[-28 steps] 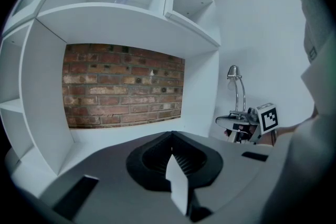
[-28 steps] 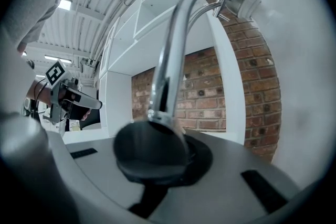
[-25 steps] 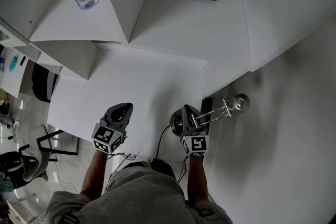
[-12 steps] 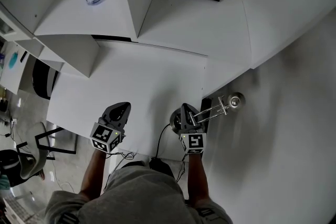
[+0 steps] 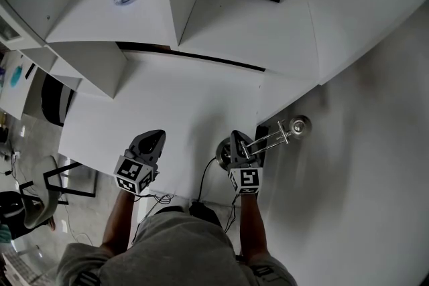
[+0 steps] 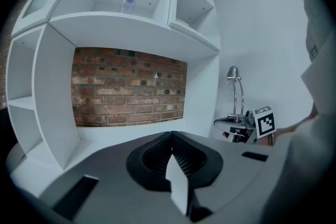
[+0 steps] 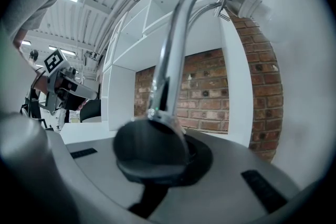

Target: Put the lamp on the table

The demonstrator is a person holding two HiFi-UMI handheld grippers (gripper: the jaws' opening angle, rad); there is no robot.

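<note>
Head view | lamp upright, long axis vertical | head rightward

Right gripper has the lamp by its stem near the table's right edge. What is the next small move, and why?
Probably carry the lamp a little further left over the table, then lower it until the base sits flat. The right gripper is shut on the stem, the base is close to the table's right edge, and the lamp head hangs out past that edge.

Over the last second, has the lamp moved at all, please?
Yes, slightly: the lamp has edged towards the far right corner of the table, held in the shut right gripper.
</note>
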